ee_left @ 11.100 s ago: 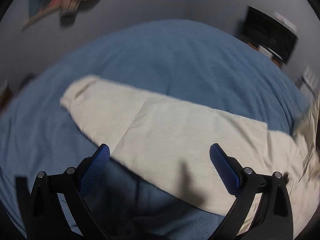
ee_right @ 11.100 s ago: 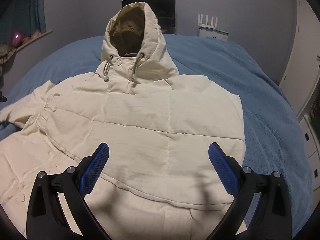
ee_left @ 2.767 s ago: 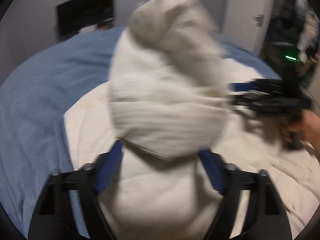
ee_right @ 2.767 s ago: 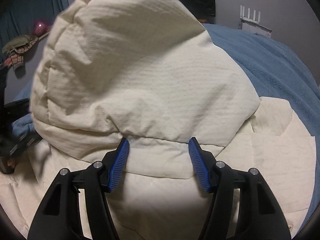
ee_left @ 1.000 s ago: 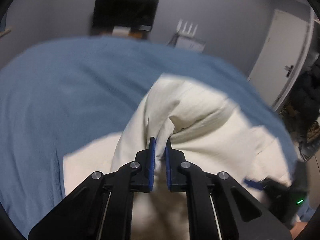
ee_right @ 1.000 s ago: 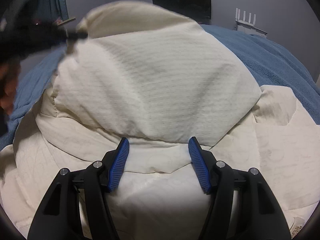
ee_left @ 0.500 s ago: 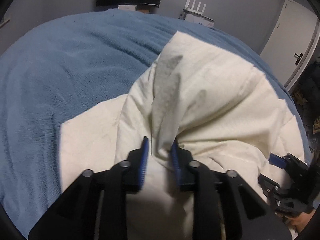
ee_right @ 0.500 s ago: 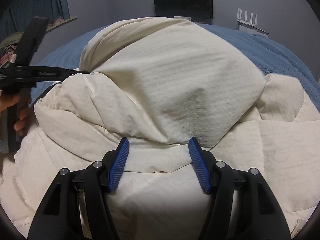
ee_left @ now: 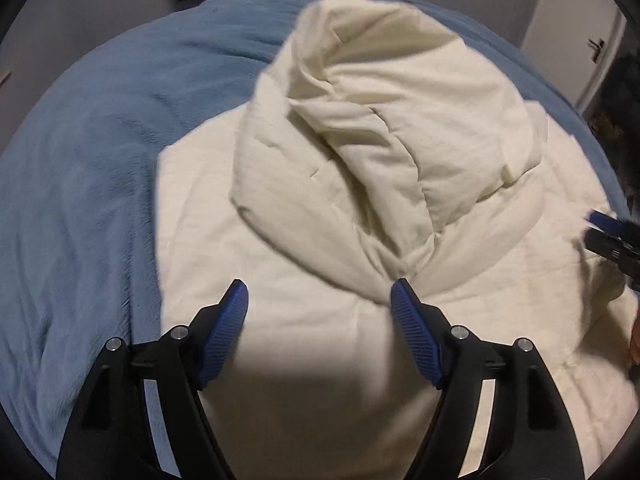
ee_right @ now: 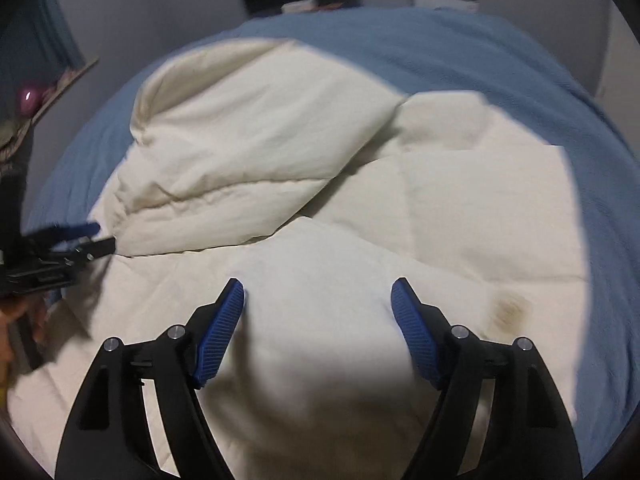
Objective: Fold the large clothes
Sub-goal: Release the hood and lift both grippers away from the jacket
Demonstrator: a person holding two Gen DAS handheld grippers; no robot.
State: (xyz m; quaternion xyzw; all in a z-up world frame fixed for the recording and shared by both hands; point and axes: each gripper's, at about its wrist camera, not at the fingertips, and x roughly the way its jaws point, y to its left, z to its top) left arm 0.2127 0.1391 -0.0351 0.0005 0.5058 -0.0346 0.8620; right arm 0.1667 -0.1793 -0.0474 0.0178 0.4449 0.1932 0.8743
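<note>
Fingers [ee_left: 240, 312] of both grippers apart, empty

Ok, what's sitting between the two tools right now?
Only jacket: in the right wrist view, the folded-over hood and cream body lie between the left tool and the right tool.

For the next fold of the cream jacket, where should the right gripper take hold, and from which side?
Probably the jacket's flat right-hand edge where it meets the blue blanket, coming in from the right. That edge lies thin and single-layered, so open jaws can slip over it; the puffy folded hood at left is too bulky. The right gripper and left gripper are both open.
</note>
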